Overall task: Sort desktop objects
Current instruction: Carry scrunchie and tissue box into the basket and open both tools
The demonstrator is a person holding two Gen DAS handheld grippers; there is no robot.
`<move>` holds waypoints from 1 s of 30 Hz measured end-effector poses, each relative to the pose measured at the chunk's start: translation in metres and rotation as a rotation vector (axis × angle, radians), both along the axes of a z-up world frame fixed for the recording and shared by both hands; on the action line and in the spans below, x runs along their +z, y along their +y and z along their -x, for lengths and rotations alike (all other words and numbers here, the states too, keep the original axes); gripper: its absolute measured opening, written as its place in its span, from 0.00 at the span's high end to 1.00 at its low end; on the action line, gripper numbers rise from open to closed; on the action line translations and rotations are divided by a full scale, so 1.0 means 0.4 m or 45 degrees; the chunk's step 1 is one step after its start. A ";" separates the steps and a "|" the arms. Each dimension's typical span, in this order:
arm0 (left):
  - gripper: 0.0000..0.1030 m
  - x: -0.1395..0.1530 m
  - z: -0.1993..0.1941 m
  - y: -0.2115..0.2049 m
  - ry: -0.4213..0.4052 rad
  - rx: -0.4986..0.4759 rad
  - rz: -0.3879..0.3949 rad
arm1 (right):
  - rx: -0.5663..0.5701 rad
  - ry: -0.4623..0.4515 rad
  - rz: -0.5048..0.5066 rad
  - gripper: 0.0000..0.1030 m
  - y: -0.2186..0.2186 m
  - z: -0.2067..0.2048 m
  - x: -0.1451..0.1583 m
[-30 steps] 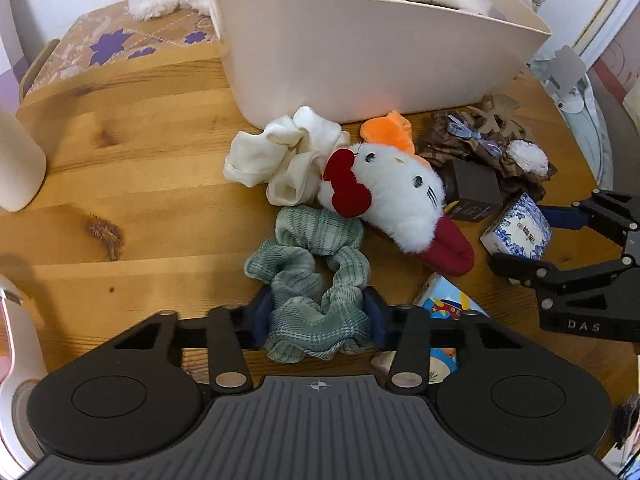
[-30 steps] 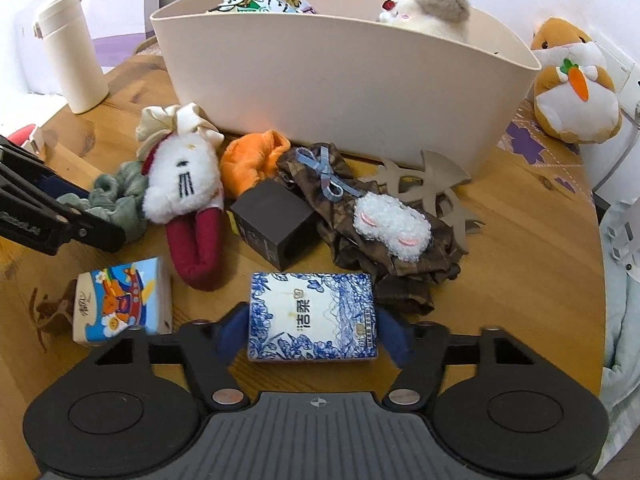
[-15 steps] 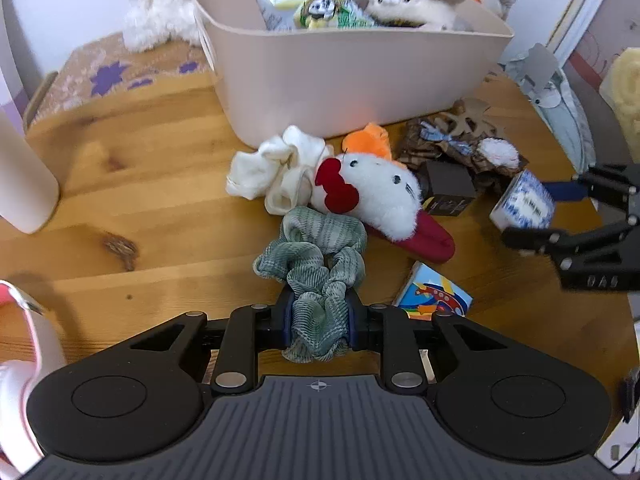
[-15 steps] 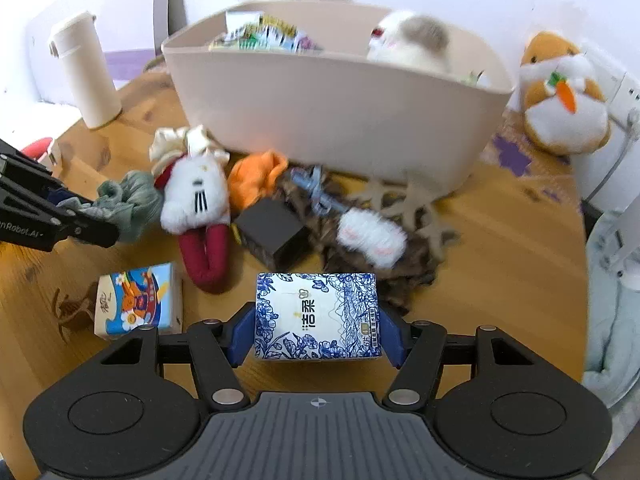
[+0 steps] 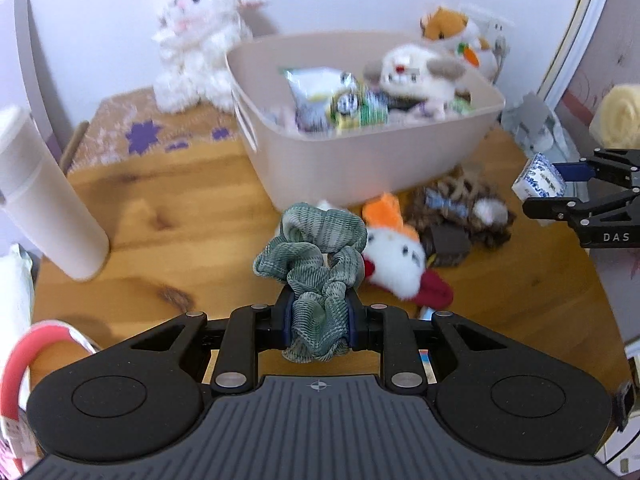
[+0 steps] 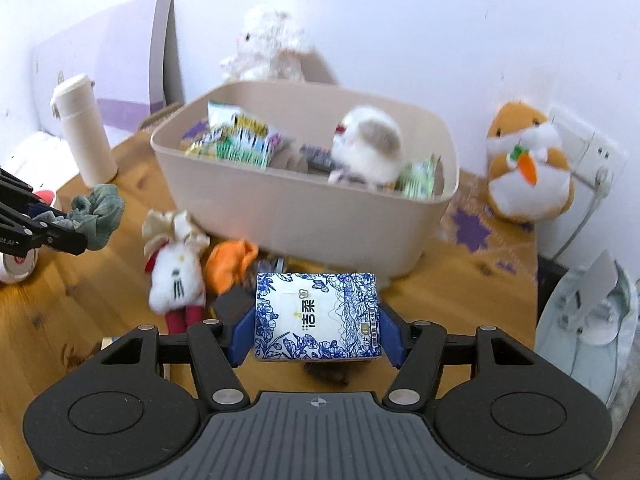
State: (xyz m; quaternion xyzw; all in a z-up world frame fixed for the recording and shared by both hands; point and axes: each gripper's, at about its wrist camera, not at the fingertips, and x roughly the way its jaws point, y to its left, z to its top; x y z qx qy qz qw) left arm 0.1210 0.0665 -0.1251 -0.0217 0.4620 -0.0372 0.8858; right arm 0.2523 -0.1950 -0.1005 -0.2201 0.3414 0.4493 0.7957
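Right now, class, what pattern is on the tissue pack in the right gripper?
Blue flowers on white on the tissue pack, clearest in the right wrist view.

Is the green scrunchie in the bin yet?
Out. The green scrunchie is pinched in the left tool, short of the bin.

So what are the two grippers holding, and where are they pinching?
Left gripper pinches the green fabric scrunchie at its lower end. Right gripper squeezes the blue-and-white tissue pack by its two side faces.
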 end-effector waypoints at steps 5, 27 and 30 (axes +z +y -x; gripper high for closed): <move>0.77 0.063 -0.026 -0.002 -0.089 -0.022 -0.032 | -0.036 -0.006 -0.056 0.42 0.007 -0.038 0.038; 0.76 0.192 -0.274 -0.022 -0.310 -0.054 -0.092 | -0.093 -0.154 -0.203 0.42 0.138 -0.183 0.172; 0.76 0.186 -0.308 -0.038 -0.314 -0.051 -0.084 | -0.083 -0.143 -0.215 0.42 0.179 -0.199 0.175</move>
